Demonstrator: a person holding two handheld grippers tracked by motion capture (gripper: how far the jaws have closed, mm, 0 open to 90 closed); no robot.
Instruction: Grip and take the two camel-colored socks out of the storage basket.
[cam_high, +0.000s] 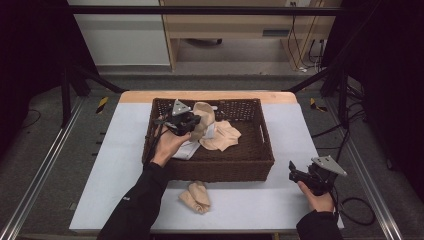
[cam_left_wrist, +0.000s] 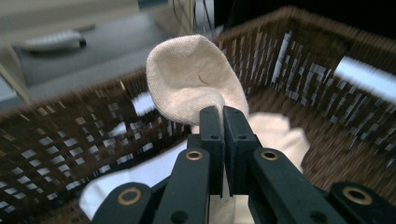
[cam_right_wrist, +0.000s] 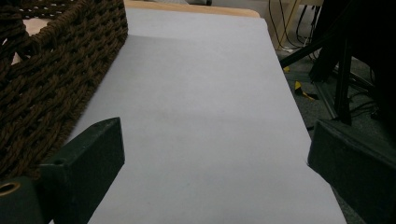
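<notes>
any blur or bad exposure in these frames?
High view: dim, sides nearly black, table evenly lit. Left gripper view: basket weave smeared, sock and left gripper sharper. Right gripper view: own jaws soft and dark, right side underexposed.

Your table (cam_high: 300, 150) is covered by a pale sheet, and a strip of bare wood (cam_high: 210, 96) shows along its far edge. A metal rail (cam_high: 45, 170) runs along the grey floor (cam_high: 65, 125) on your left, and another rail (cam_high: 367, 185) runs on your right. Two yellow-and-black tape marks (cam_high: 102, 104) (cam_high: 316, 105) lie on the floor near the table's far corners. Beyond the table you face a wooden cabinet (cam_high: 225, 25), with a white panel (cam_high: 120, 40) to its left and loose cables (cam_high: 300, 50) hanging at its right. A black bar (cam_high: 200, 10) crosses overhead, and dark curtains (cam_high: 30, 40) close in on both sides.
</notes>
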